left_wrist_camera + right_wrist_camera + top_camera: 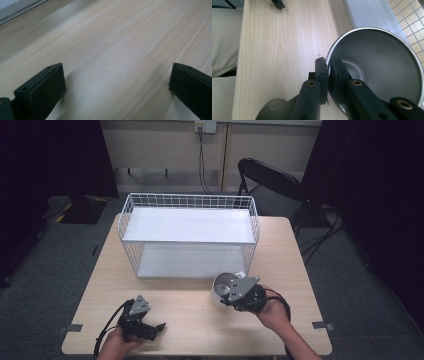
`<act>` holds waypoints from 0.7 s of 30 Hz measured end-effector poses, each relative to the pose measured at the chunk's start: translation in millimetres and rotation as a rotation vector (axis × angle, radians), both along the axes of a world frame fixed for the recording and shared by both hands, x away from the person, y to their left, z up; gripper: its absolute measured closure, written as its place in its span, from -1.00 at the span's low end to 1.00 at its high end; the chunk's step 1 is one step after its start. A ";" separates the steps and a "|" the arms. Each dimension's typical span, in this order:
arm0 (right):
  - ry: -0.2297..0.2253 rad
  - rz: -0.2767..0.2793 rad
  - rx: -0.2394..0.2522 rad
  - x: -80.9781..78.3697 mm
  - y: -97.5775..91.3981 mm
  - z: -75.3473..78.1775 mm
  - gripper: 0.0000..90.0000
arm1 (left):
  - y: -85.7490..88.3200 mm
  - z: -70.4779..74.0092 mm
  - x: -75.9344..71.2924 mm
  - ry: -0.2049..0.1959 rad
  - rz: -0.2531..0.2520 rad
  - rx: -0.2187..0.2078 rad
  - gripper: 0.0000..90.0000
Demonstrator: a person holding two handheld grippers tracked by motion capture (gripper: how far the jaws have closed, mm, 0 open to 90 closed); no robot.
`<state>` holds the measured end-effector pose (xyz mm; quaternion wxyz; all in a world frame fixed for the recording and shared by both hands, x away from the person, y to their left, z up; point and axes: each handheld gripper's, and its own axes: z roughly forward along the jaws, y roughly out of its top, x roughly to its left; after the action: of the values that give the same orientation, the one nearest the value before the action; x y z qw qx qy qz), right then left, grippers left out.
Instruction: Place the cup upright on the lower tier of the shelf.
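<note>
Near edge of the table (280,245), well in front of the wire rack (189,236): left gripper (150,327) is resting low over bare wood, jaws standing wide apart w/ nothing between them. In the left gripper view the left gripper (117,82) is looking along empty tabletop (120,37), a pale strip of the rack's base just at the top-left corner. It's idling, no part in the job right now.

Closer to the rack, off its front-right corner: right gripper (231,296) is clamping the rim of a steel bowl (223,287). In the right gripper view the right gripper (328,66) has its fingers (321,71) pressed together on the thin wall of the bowl (382,80), one pad outside, one inside. Bowl is tilted, mouth facing the camera; can't tell if its underside is touching the table or just clear of it.

Step in hand, as I read it: bowl is gripped and being carried twd the rack, prob. for one of its two white shelves.

Next move calls for: keeping the pinch firm (thin rim, slippy metal), levelling the bowl, then guiding it thru the open front w/o clipping the wire side panel (252,227) just beyond it. Lower shelf (190,262) is nearest; upper shelf (187,225) needs a lift over the rail.
</note>
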<state>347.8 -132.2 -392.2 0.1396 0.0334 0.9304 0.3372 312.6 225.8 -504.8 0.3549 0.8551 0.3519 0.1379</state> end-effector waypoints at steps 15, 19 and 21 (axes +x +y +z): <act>-0.031 -0.040 0.012 12.1 7.8 4.9 0.89 | 0.0 0.0 0.0 0.000 0.000 -0.001 -1.00; -0.045 -0.046 0.010 13.7 9.2 8.1 0.89 | 0.0 0.0 0.0 0.000 0.000 0.000 -1.00; -0.047 -0.050 0.009 14.9 9.4 9.5 0.89 | 0.0 0.0 0.0 0.000 0.000 0.000 -1.00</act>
<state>362.6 -122.8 -382.8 0.1695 0.0492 0.9242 0.3387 312.6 225.8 -504.9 0.3550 0.8550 0.3522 0.1378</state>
